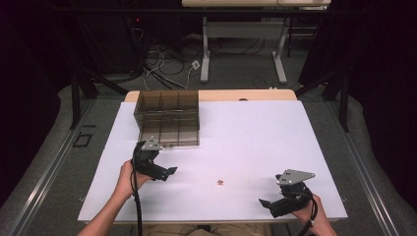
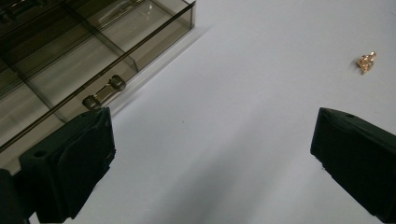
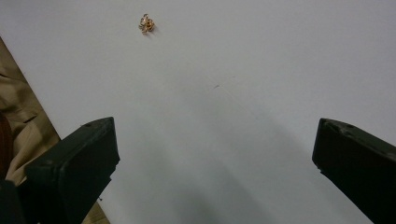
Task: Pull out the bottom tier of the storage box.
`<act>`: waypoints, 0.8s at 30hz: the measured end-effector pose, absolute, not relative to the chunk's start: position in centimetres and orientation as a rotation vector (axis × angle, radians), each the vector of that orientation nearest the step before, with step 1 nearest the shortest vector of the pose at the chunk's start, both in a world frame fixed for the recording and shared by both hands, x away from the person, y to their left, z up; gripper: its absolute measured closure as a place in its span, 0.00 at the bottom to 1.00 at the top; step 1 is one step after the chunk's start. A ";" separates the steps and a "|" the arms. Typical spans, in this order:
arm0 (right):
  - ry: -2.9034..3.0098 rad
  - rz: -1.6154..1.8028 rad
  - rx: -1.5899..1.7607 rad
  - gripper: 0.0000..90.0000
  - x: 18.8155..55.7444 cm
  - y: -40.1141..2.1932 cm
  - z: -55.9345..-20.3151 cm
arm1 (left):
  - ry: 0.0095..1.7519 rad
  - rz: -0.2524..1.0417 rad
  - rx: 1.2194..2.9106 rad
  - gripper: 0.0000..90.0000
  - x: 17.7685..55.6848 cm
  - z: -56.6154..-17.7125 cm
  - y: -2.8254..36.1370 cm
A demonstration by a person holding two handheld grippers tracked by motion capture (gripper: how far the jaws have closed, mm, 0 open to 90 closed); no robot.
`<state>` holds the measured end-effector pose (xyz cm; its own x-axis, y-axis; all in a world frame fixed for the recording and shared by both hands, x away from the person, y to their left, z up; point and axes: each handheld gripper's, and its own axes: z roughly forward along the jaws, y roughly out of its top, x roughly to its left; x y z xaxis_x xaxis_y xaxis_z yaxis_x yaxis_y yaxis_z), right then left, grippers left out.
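Bright, even overhead light; dim surroundings, perhaps slightly soft focus.

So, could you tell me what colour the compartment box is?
Smoky translucent grey-brown; the compartment box shows best in the left gripper view.

white table [image 1: 255, 132], smoky clear compartment box [image 1: 168, 118] far left, tiny gold trinket [image 1: 220, 182] near front

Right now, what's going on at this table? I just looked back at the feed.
A person holds a two-jaw gripper in each hand over a white table. Both the left gripper and the right gripper are open and hold nothing. A small gold-coloured trinket lies loose on the table between them, untouched. A smoky transparent compartment box sits at the far left, just beyond the left gripper. What is in its compartments is unclear.
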<state>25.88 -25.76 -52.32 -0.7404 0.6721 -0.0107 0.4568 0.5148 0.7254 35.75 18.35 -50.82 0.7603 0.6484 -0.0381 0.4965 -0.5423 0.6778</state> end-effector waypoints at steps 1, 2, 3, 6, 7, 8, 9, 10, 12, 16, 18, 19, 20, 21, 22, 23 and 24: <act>2.469 1.056 0.947 0.00 25.9 -25.8 -52.3 | 0.846 0.284 2.260 0.00 35.7 -50.9 18.2; 2.469 1.057 0.945 0.00 25.9 -25.8 -52.3 | 0.842 0.281 2.258 0.00 35.6 -50.9 18.0; 2.469 1.056 0.946 0.00 25.9 -25.8 -52.3 | 0.837 0.278 2.259 0.00 35.6 -50.9 17.8; 2.469 1.055 0.948 0.00 25.9 -25.8 -52.3 | 0.822 0.274 2.258 0.00 35.4 -50.8 17.3; 2.469 1.055 0.949 0.00 25.9 -25.8 -52.3 | 0.818 0.274 2.258 0.00 35.3 -50.8 17.1; 2.469 1.056 0.949 0.00 25.9 -25.8 -52.3 | 0.812 0.276 2.257 0.00 35.3 -50.8 16.9; 2.468 1.056 0.948 0.00 25.9 -25.8 -52.3 | 0.802 0.275 2.259 0.00 35.2 -50.8 16.7; 2.469 1.056 0.946 0.00 25.9 -25.7 -52.3 | 0.797 0.272 2.259 0.00 35.2 -50.8 16.5; 2.472 1.047 0.946 0.00 25.9 -25.8 -52.3 | 0.784 0.270 2.261 0.00 35.0 -50.8 16.0; 2.469 1.056 0.951 0.00 25.9 -25.8 -52.3 | 0.760 0.268 2.269 0.00 34.8 -50.8 15.3; 2.469 1.056 0.943 0.00 25.9 -25.8 -52.3 | 0.752 0.260 2.269 0.00 34.7 -50.8 15.1; 2.470 1.055 0.949 0.00 25.9 -25.7 -52.3 | 0.749 0.262 2.273 0.00 34.7 -50.8 15.0; 2.469 1.055 0.949 0.00 25.9 -25.7 -52.3 | 0.749 0.256 2.268 0.00 34.6 -50.8 14.8; 2.469 1.054 0.951 0.00 25.8 -25.8 -52.3 | 0.746 0.256 2.267 0.00 34.6 -50.8 14.7; 2.468 1.055 0.952 0.00 25.8 -25.8 -52.3 | 0.739 0.260 2.271 0.00 34.6 -50.8 14.6; 2.468 1.055 0.952 0.00 25.9 -25.8 -52.3 | 0.737 0.258 2.269 0.00 34.5 -50.8 14.6; 2.468 1.054 0.953 0.00 25.9 -25.8 -52.3 | 0.736 0.255 2.270 0.00 34.5 -50.8 14.4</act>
